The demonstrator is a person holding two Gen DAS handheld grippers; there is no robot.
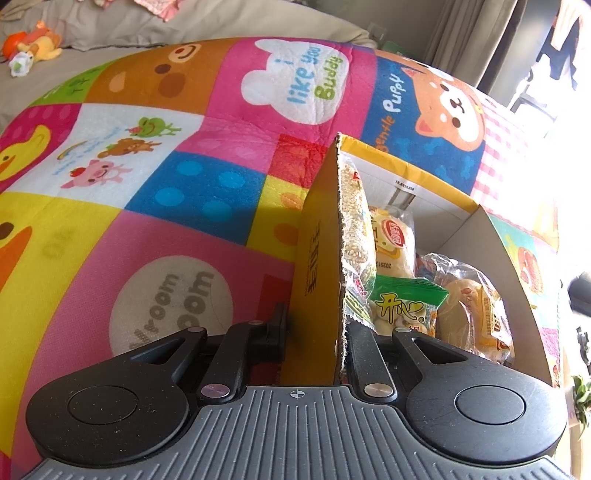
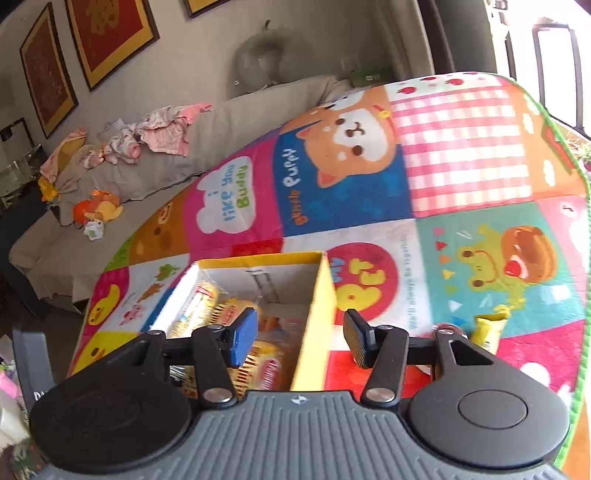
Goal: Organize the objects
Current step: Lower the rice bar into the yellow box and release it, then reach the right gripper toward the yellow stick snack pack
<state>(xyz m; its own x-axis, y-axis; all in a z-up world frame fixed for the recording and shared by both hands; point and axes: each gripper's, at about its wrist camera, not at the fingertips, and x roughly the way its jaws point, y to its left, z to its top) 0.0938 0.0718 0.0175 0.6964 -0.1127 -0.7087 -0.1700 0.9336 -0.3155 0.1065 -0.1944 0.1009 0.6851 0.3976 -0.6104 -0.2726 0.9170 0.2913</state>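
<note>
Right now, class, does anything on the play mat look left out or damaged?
One yellow snack packet lies alone on the mat, outside the box that holds the other snacks. The box's wall edge also looks ragged.

A patchwork cartoon play mat (image 1: 184,155) covers the floor, its panels showing a bear cloud reading "i like you Buddy" (image 2: 225,201) and a puppy face (image 2: 351,140) toward twelve o'clock. Beyond it at ten o'clock lies a beige cushion (image 2: 166,177) with an orange plush toy (image 2: 98,208) and a heap of pink clothes (image 2: 162,133) on it. Framed red pictures (image 2: 110,33) hang on the wall at eleven o'clock, and a grey neck pillow (image 2: 266,59) sits near twelve.
</note>
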